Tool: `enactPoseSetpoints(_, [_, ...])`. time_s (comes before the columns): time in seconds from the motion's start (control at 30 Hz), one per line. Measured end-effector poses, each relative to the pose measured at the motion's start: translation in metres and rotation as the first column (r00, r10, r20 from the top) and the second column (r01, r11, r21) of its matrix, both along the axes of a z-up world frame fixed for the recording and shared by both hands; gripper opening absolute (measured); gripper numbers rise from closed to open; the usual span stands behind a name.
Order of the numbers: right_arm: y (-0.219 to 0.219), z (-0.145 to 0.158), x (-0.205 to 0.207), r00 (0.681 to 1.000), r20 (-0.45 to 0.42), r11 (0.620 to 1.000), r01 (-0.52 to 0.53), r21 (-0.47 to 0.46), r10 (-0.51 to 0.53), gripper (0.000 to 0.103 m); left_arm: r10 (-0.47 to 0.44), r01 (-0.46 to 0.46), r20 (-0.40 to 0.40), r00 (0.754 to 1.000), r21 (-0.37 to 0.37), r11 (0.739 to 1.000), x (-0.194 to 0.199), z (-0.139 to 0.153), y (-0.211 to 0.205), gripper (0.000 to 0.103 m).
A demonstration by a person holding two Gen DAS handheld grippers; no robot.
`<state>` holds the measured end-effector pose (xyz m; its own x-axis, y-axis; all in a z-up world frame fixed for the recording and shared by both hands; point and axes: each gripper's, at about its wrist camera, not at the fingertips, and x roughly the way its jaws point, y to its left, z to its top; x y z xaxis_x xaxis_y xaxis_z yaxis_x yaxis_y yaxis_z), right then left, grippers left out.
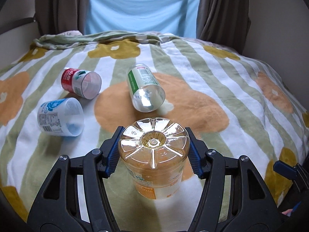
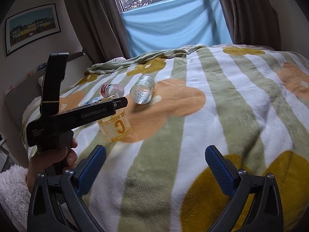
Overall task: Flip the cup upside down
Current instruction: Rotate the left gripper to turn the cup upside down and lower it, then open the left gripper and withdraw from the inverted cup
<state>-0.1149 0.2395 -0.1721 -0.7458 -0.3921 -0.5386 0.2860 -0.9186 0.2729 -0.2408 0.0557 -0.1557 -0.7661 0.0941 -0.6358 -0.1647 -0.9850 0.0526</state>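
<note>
A clear cup with an orange label stands upside down on the blanket, its ribbed base up. My left gripper has its blue pads on either side of the cup; whether they press on it or have just let go I cannot tell. In the right wrist view the same cup stands inverted under the left gripper's body. My right gripper is open and empty, low over the blanket in front.
Three more cups lie on their sides on the striped flowered blanket: red-label, blue-label and green-label. Curtains and a blue sheet hang behind the bed. A wall is at left.
</note>
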Motion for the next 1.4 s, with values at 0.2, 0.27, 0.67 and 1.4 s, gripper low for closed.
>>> enactPoseSetpoints(0.2, [0.001, 0.000, -0.006, 1.000, 0.008, 1.000, 0.006, -0.011, -0.006, 0.103, -0.017, 0.018, 0.045, 0.999, -0.025, 1.000, -0.005, -0.010, 0.001, 0.058])
enactPoseSetpoints(0.27, [0.001, -0.001, -0.008, 1.000, 0.013, 1.000, 0.000, -0.016, 0.000, 0.102, -0.022, 0.024, 0.057, 0.998, -0.031, 0.999, -0.004, -0.009, 0.002, 0.058])
enactPoseSetpoints(0.67, [-0.008, -0.002, -0.010, 1.000, 0.013, 1.000, -0.024, 0.002, 0.024, 0.102, -0.027, 0.033, 0.086, 0.996, -0.063, 0.997, 0.015, -0.006, -0.002, 0.103])
enactPoseSetpoints(1.4, [-0.023, 0.059, 0.003, 0.998, -0.065, 0.995, 0.002, 0.100, 0.004, 0.102, -0.011, 0.018, -0.067, 0.998, 0.106, 0.994, 0.067, 0.106, -0.036, 0.103])
